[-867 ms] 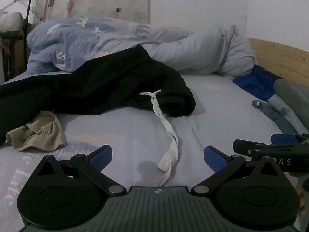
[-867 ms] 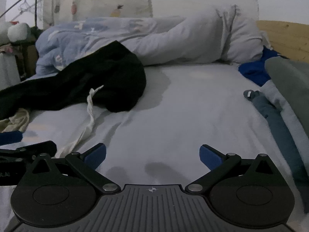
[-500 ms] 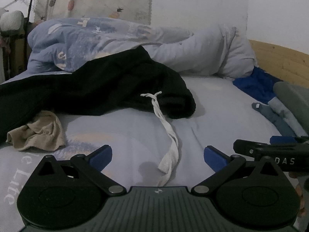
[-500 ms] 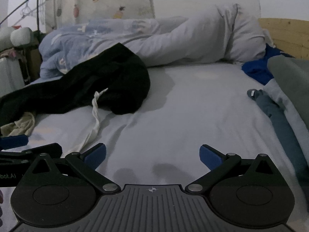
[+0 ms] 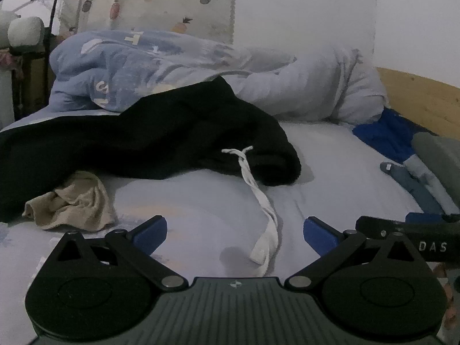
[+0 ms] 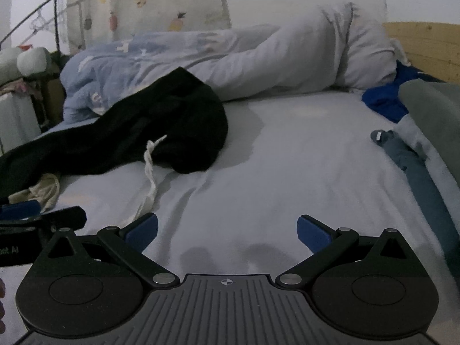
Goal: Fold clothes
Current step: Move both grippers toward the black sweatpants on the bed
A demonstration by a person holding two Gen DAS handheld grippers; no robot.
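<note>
Nothing of the folding looks done yet, judging by how the clothes lie: every garment in view is loose or heaped, and both grippers are empty.

At the far left, a small beige garment [image 5: 72, 201] sits crumpled on the pale bed sheet [image 5: 330, 155], touching the edge of the black trousers [image 5: 138, 143]. The trousers are the likely first piece. They sprawl in an uneven heap from the left edge toward the middle of the bed, their far side against the blue patterned duvet [image 5: 120, 66]. The waistband end bulges toward the middle, and a white drawstring [image 5: 258, 198] trails from it down the sheet toward the cameras, flattening at its tip.

The left gripper [image 5: 234, 230] hovers low over the sheet, its blue-tipped fingers spread wide with the drawstring's end lying between them, not gripped. The right gripper [image 6: 227, 228] hovers just beside it, jaws equally wide apart over bare sheet, holding nothing.

On the right, a blue-grey garment [image 6: 414, 161] and a grey one [image 6: 431, 103] lie along the bed's edge, a bright blue cloth [image 6: 385, 100] behind them. Whether these are already folded cannot be told.

Spreading, smoothing and folding the trousers all remain.
</note>
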